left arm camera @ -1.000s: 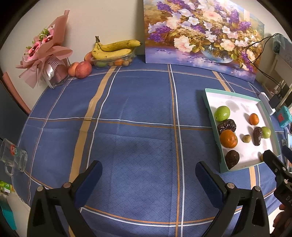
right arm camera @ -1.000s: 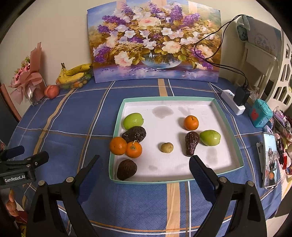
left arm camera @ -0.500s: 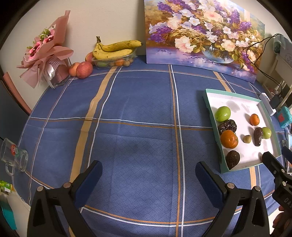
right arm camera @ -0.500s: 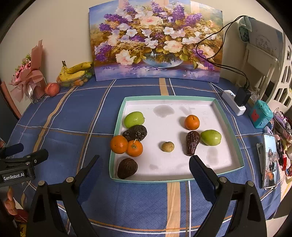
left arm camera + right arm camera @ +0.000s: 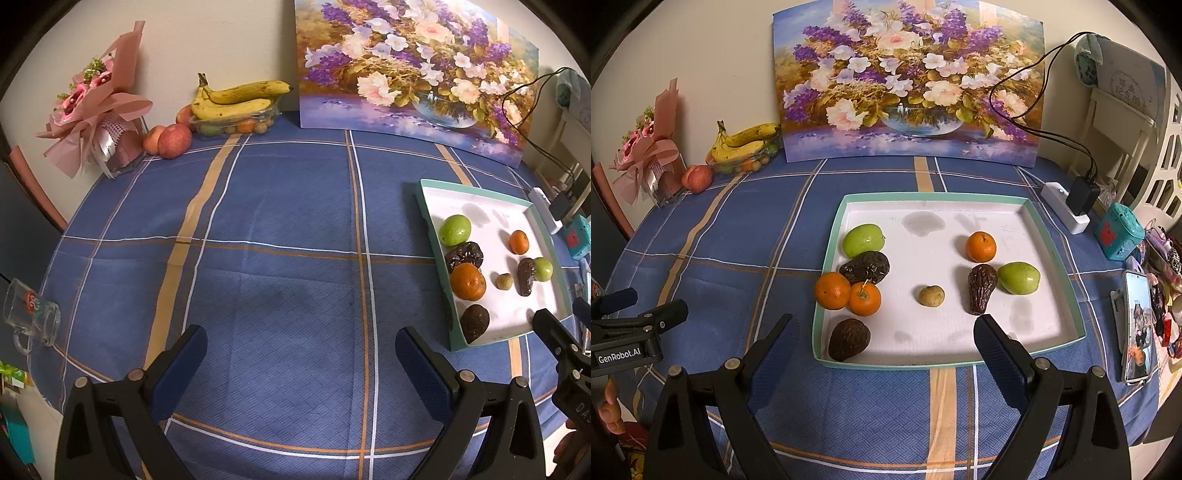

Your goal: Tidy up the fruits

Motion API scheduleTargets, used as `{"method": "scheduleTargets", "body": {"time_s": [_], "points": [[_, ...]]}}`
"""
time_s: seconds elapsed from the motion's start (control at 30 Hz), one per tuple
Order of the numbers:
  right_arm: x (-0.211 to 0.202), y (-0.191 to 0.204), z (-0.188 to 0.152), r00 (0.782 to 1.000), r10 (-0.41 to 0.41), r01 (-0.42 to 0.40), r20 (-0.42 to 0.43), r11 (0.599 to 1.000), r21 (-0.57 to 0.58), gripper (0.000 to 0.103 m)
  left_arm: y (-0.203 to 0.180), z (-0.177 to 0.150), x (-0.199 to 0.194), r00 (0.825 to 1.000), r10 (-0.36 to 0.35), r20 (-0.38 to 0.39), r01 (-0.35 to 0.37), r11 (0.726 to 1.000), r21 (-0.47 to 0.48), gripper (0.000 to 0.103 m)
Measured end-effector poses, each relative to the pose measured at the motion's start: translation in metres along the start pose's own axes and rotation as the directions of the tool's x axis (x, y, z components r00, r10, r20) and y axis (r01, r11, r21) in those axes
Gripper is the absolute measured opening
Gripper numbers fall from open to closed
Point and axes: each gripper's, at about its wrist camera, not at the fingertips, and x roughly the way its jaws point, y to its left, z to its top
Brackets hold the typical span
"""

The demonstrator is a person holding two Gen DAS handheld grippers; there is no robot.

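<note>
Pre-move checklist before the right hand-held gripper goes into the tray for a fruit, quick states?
1. Right hand-held gripper open and empty: ok.
2. Left hand-held gripper open and empty, over bare tablecloth: ok.
3. Right gripper lined up on one fruit: not ok; it hovers at the tray's near rim.
4. Oranges separable: not ok; the two oranges by the left wall touch. Whether the leftmost is inside the tray: cannot tell.
5. Lone orange has free space around it: ok.
6. Sorting destination visible: cannot tell.
</note>
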Motion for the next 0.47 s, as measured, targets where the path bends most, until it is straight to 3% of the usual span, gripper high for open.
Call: {"method": "scheduleTargets", "body": {"time_s": [0.47], "points": [[0.0005,0.0002,-0.0003,1.000,0.000,0.000,-0.001,1.000,-0.001,0.095,0.0012,-0.0009,-0.0008,1.000,0.011,0.004,-0.011,1.000,-0.011,0.103]]}}
